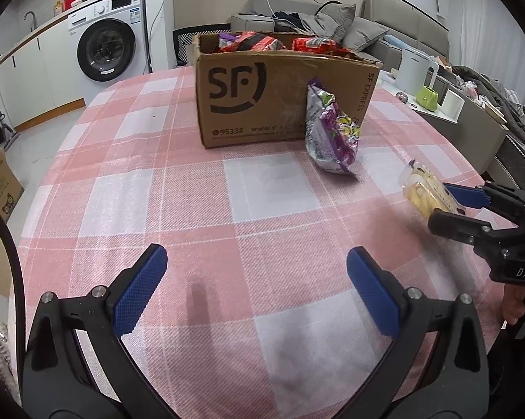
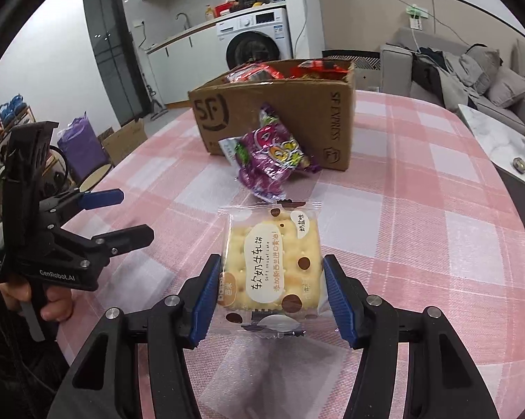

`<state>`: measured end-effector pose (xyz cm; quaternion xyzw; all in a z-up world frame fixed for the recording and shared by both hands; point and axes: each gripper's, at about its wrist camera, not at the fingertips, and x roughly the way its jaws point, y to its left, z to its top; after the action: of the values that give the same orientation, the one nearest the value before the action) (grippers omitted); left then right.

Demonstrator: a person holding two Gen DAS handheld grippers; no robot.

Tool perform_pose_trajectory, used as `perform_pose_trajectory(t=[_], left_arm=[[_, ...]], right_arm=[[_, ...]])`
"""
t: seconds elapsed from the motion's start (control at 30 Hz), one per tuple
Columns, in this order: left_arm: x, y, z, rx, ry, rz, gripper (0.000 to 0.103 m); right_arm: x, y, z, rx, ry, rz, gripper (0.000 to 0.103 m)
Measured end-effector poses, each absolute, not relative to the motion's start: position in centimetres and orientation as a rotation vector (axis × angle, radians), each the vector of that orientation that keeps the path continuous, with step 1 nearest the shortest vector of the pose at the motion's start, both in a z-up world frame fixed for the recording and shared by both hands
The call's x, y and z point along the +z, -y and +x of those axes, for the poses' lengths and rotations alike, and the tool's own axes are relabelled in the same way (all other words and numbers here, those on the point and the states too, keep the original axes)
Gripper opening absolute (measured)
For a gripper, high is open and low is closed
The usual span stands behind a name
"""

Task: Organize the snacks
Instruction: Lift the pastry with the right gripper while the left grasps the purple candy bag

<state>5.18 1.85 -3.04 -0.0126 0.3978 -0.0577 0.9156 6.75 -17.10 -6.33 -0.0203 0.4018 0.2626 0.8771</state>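
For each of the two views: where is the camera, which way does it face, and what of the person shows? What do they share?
Left wrist: on the left tongs, angled down at the checked tablecloth; pads apart, empty; fingers at right edge.
Right wrist: on the right tongs, facing the SF box; pads clamp a cracker packet; hand at left.
Shared: box, purple snack bag, washing machine, each other's tongs.

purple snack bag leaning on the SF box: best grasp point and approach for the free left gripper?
Pinch the purple bag by its raised crimped top, across its thin faces, coming from above on the open table side. It leans on the cardboard box, which blocks the rear. The left gripper is open.
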Motion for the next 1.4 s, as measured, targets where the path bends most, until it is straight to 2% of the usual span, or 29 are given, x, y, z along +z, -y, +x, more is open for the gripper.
perform_pose_trajectory(t=[0.47,1.27,1.3,1.37,1.4], left_arm=[[-1.4,1.4,10.9,-0.158,-0.792,-0.028,0.103],[-3.7,7.8,18.9,-0.133,-0.824,0.119,0.103],[-3.8,8.1,19.1,-0.135,-0.825,0.126,0.102],[-4.0,8.7,19.6,-0.136,-0.828,0.139,0.093],[-4.1,9.0,19.9,-0.141,-0.832,0.146,0.085]], right_arm=[[-5.7,19.7,7.7,0.474,-0.813,0.014,0.059],[-5.7,22.1,8.8,0.408,-0.828,0.064,0.059],[-5.8,22.1,8.9,0.408,-0.828,0.064,0.059],[-5.8,22.1,8.9,0.409,-0.829,0.063,0.059],[-5.8,22.0,8.9,0.409,-0.83,0.063,0.059]])
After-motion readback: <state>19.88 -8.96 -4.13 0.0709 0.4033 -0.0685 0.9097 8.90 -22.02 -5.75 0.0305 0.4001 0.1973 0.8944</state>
